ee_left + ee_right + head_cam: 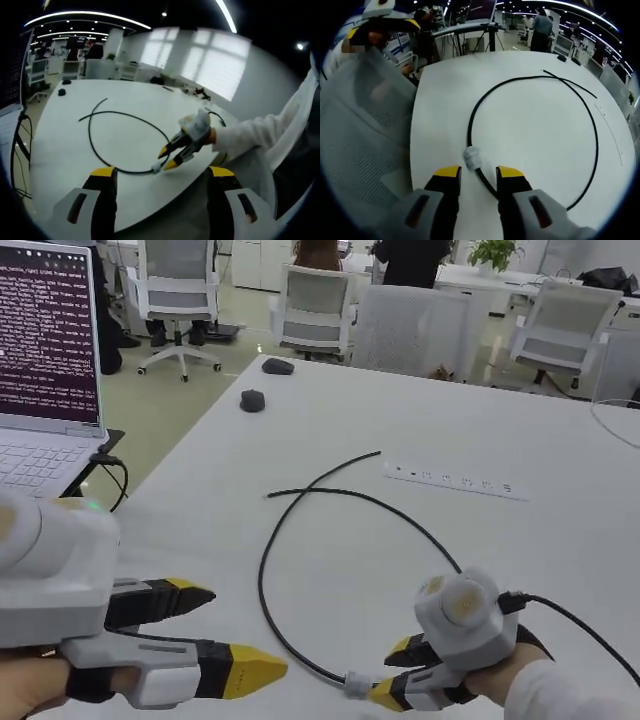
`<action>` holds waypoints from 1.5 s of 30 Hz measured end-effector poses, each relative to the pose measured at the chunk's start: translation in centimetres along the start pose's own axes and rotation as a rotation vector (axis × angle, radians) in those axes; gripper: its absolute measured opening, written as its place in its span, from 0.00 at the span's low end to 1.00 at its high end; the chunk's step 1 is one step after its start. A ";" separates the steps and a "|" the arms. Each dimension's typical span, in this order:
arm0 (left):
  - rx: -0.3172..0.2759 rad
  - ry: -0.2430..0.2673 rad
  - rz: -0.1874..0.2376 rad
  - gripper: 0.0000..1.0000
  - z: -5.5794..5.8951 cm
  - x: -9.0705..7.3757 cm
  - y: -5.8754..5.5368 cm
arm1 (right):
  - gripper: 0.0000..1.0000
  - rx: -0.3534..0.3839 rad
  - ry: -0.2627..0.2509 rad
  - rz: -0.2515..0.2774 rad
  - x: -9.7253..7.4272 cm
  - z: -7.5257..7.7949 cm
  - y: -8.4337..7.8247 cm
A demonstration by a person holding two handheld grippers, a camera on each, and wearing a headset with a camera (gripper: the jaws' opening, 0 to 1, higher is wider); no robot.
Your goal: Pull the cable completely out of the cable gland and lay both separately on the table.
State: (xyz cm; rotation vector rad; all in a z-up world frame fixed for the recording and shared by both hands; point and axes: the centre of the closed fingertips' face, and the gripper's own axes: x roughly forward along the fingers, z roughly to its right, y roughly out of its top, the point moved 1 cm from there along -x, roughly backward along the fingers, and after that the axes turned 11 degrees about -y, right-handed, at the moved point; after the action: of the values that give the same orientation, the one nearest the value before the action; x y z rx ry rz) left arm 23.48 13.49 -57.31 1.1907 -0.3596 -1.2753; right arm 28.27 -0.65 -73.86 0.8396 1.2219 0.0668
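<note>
A white table is carrying a long black cable that is lying in a loose loop, with its two far strands crossing near the middle of the table. A small pale gland is sitting on the cable at the near edge of the table, with the cable running out of both its sides, so the two are still joined.

The right gripper is hovering low at the near edge, held by a hand in a white sleeve. In the right gripper view, its yellow-tipped jaws are standing narrowly apart, with the cable passing between them, closer to the right jaw, and not pinched. The gland is lying just ahead of the jaw tips, resting on the table.

The left gripper is hanging at the near left, well apart from the cable. Its jaws are gaping wide and holding nothing. In the left gripper view, it is pointing across the table towards the right gripper and the gland.

Farther off, a white power strip is lying beyond the loop. Two dark mice are sitting near the far left edge. An open laptop is glowing with lines of text at the far left. Office chairs are standing behind the table.
</note>
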 end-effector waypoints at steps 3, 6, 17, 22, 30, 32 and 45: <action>-0.011 0.006 0.007 0.73 -0.1 -0.3 -0.2 | 0.27 -0.028 0.003 0.003 0.6 -0.1 -0.1; -0.020 0.012 0.012 0.73 -0.1 -0.5 -0.3 | 0.25 -0.052 0.008 0.010 1.0 -0.3 0.0; -0.027 0.006 0.019 0.72 0.3 -0.4 -0.2 | 0.14 -0.146 0.021 0.036 2.0 -0.9 -0.1; -0.031 0.002 0.026 0.70 0.5 -0.5 0.1 | 0.12 -0.151 0.024 0.077 1.9 -0.9 0.4; -0.016 -0.004 0.008 0.67 0.3 -0.4 -0.2 | 0.11 -0.159 0.012 0.070 0.4 -0.8 0.5; -0.007 -0.016 0.000 0.66 0.3 -0.2 -0.2 | 0.11 -0.161 0.010 0.070 0.0 -0.7 0.6; 0.086 -0.113 -0.060 0.49 1.1 2.4 1.3 | 0.11 -0.200 -0.027 0.134 -5.1 -0.3 3.9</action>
State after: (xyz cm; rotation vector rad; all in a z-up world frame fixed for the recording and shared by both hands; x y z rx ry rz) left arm 24.10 10.68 -56.67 1.2124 -0.4678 -1.3946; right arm 27.52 -0.15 -67.47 0.7437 1.1120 0.2806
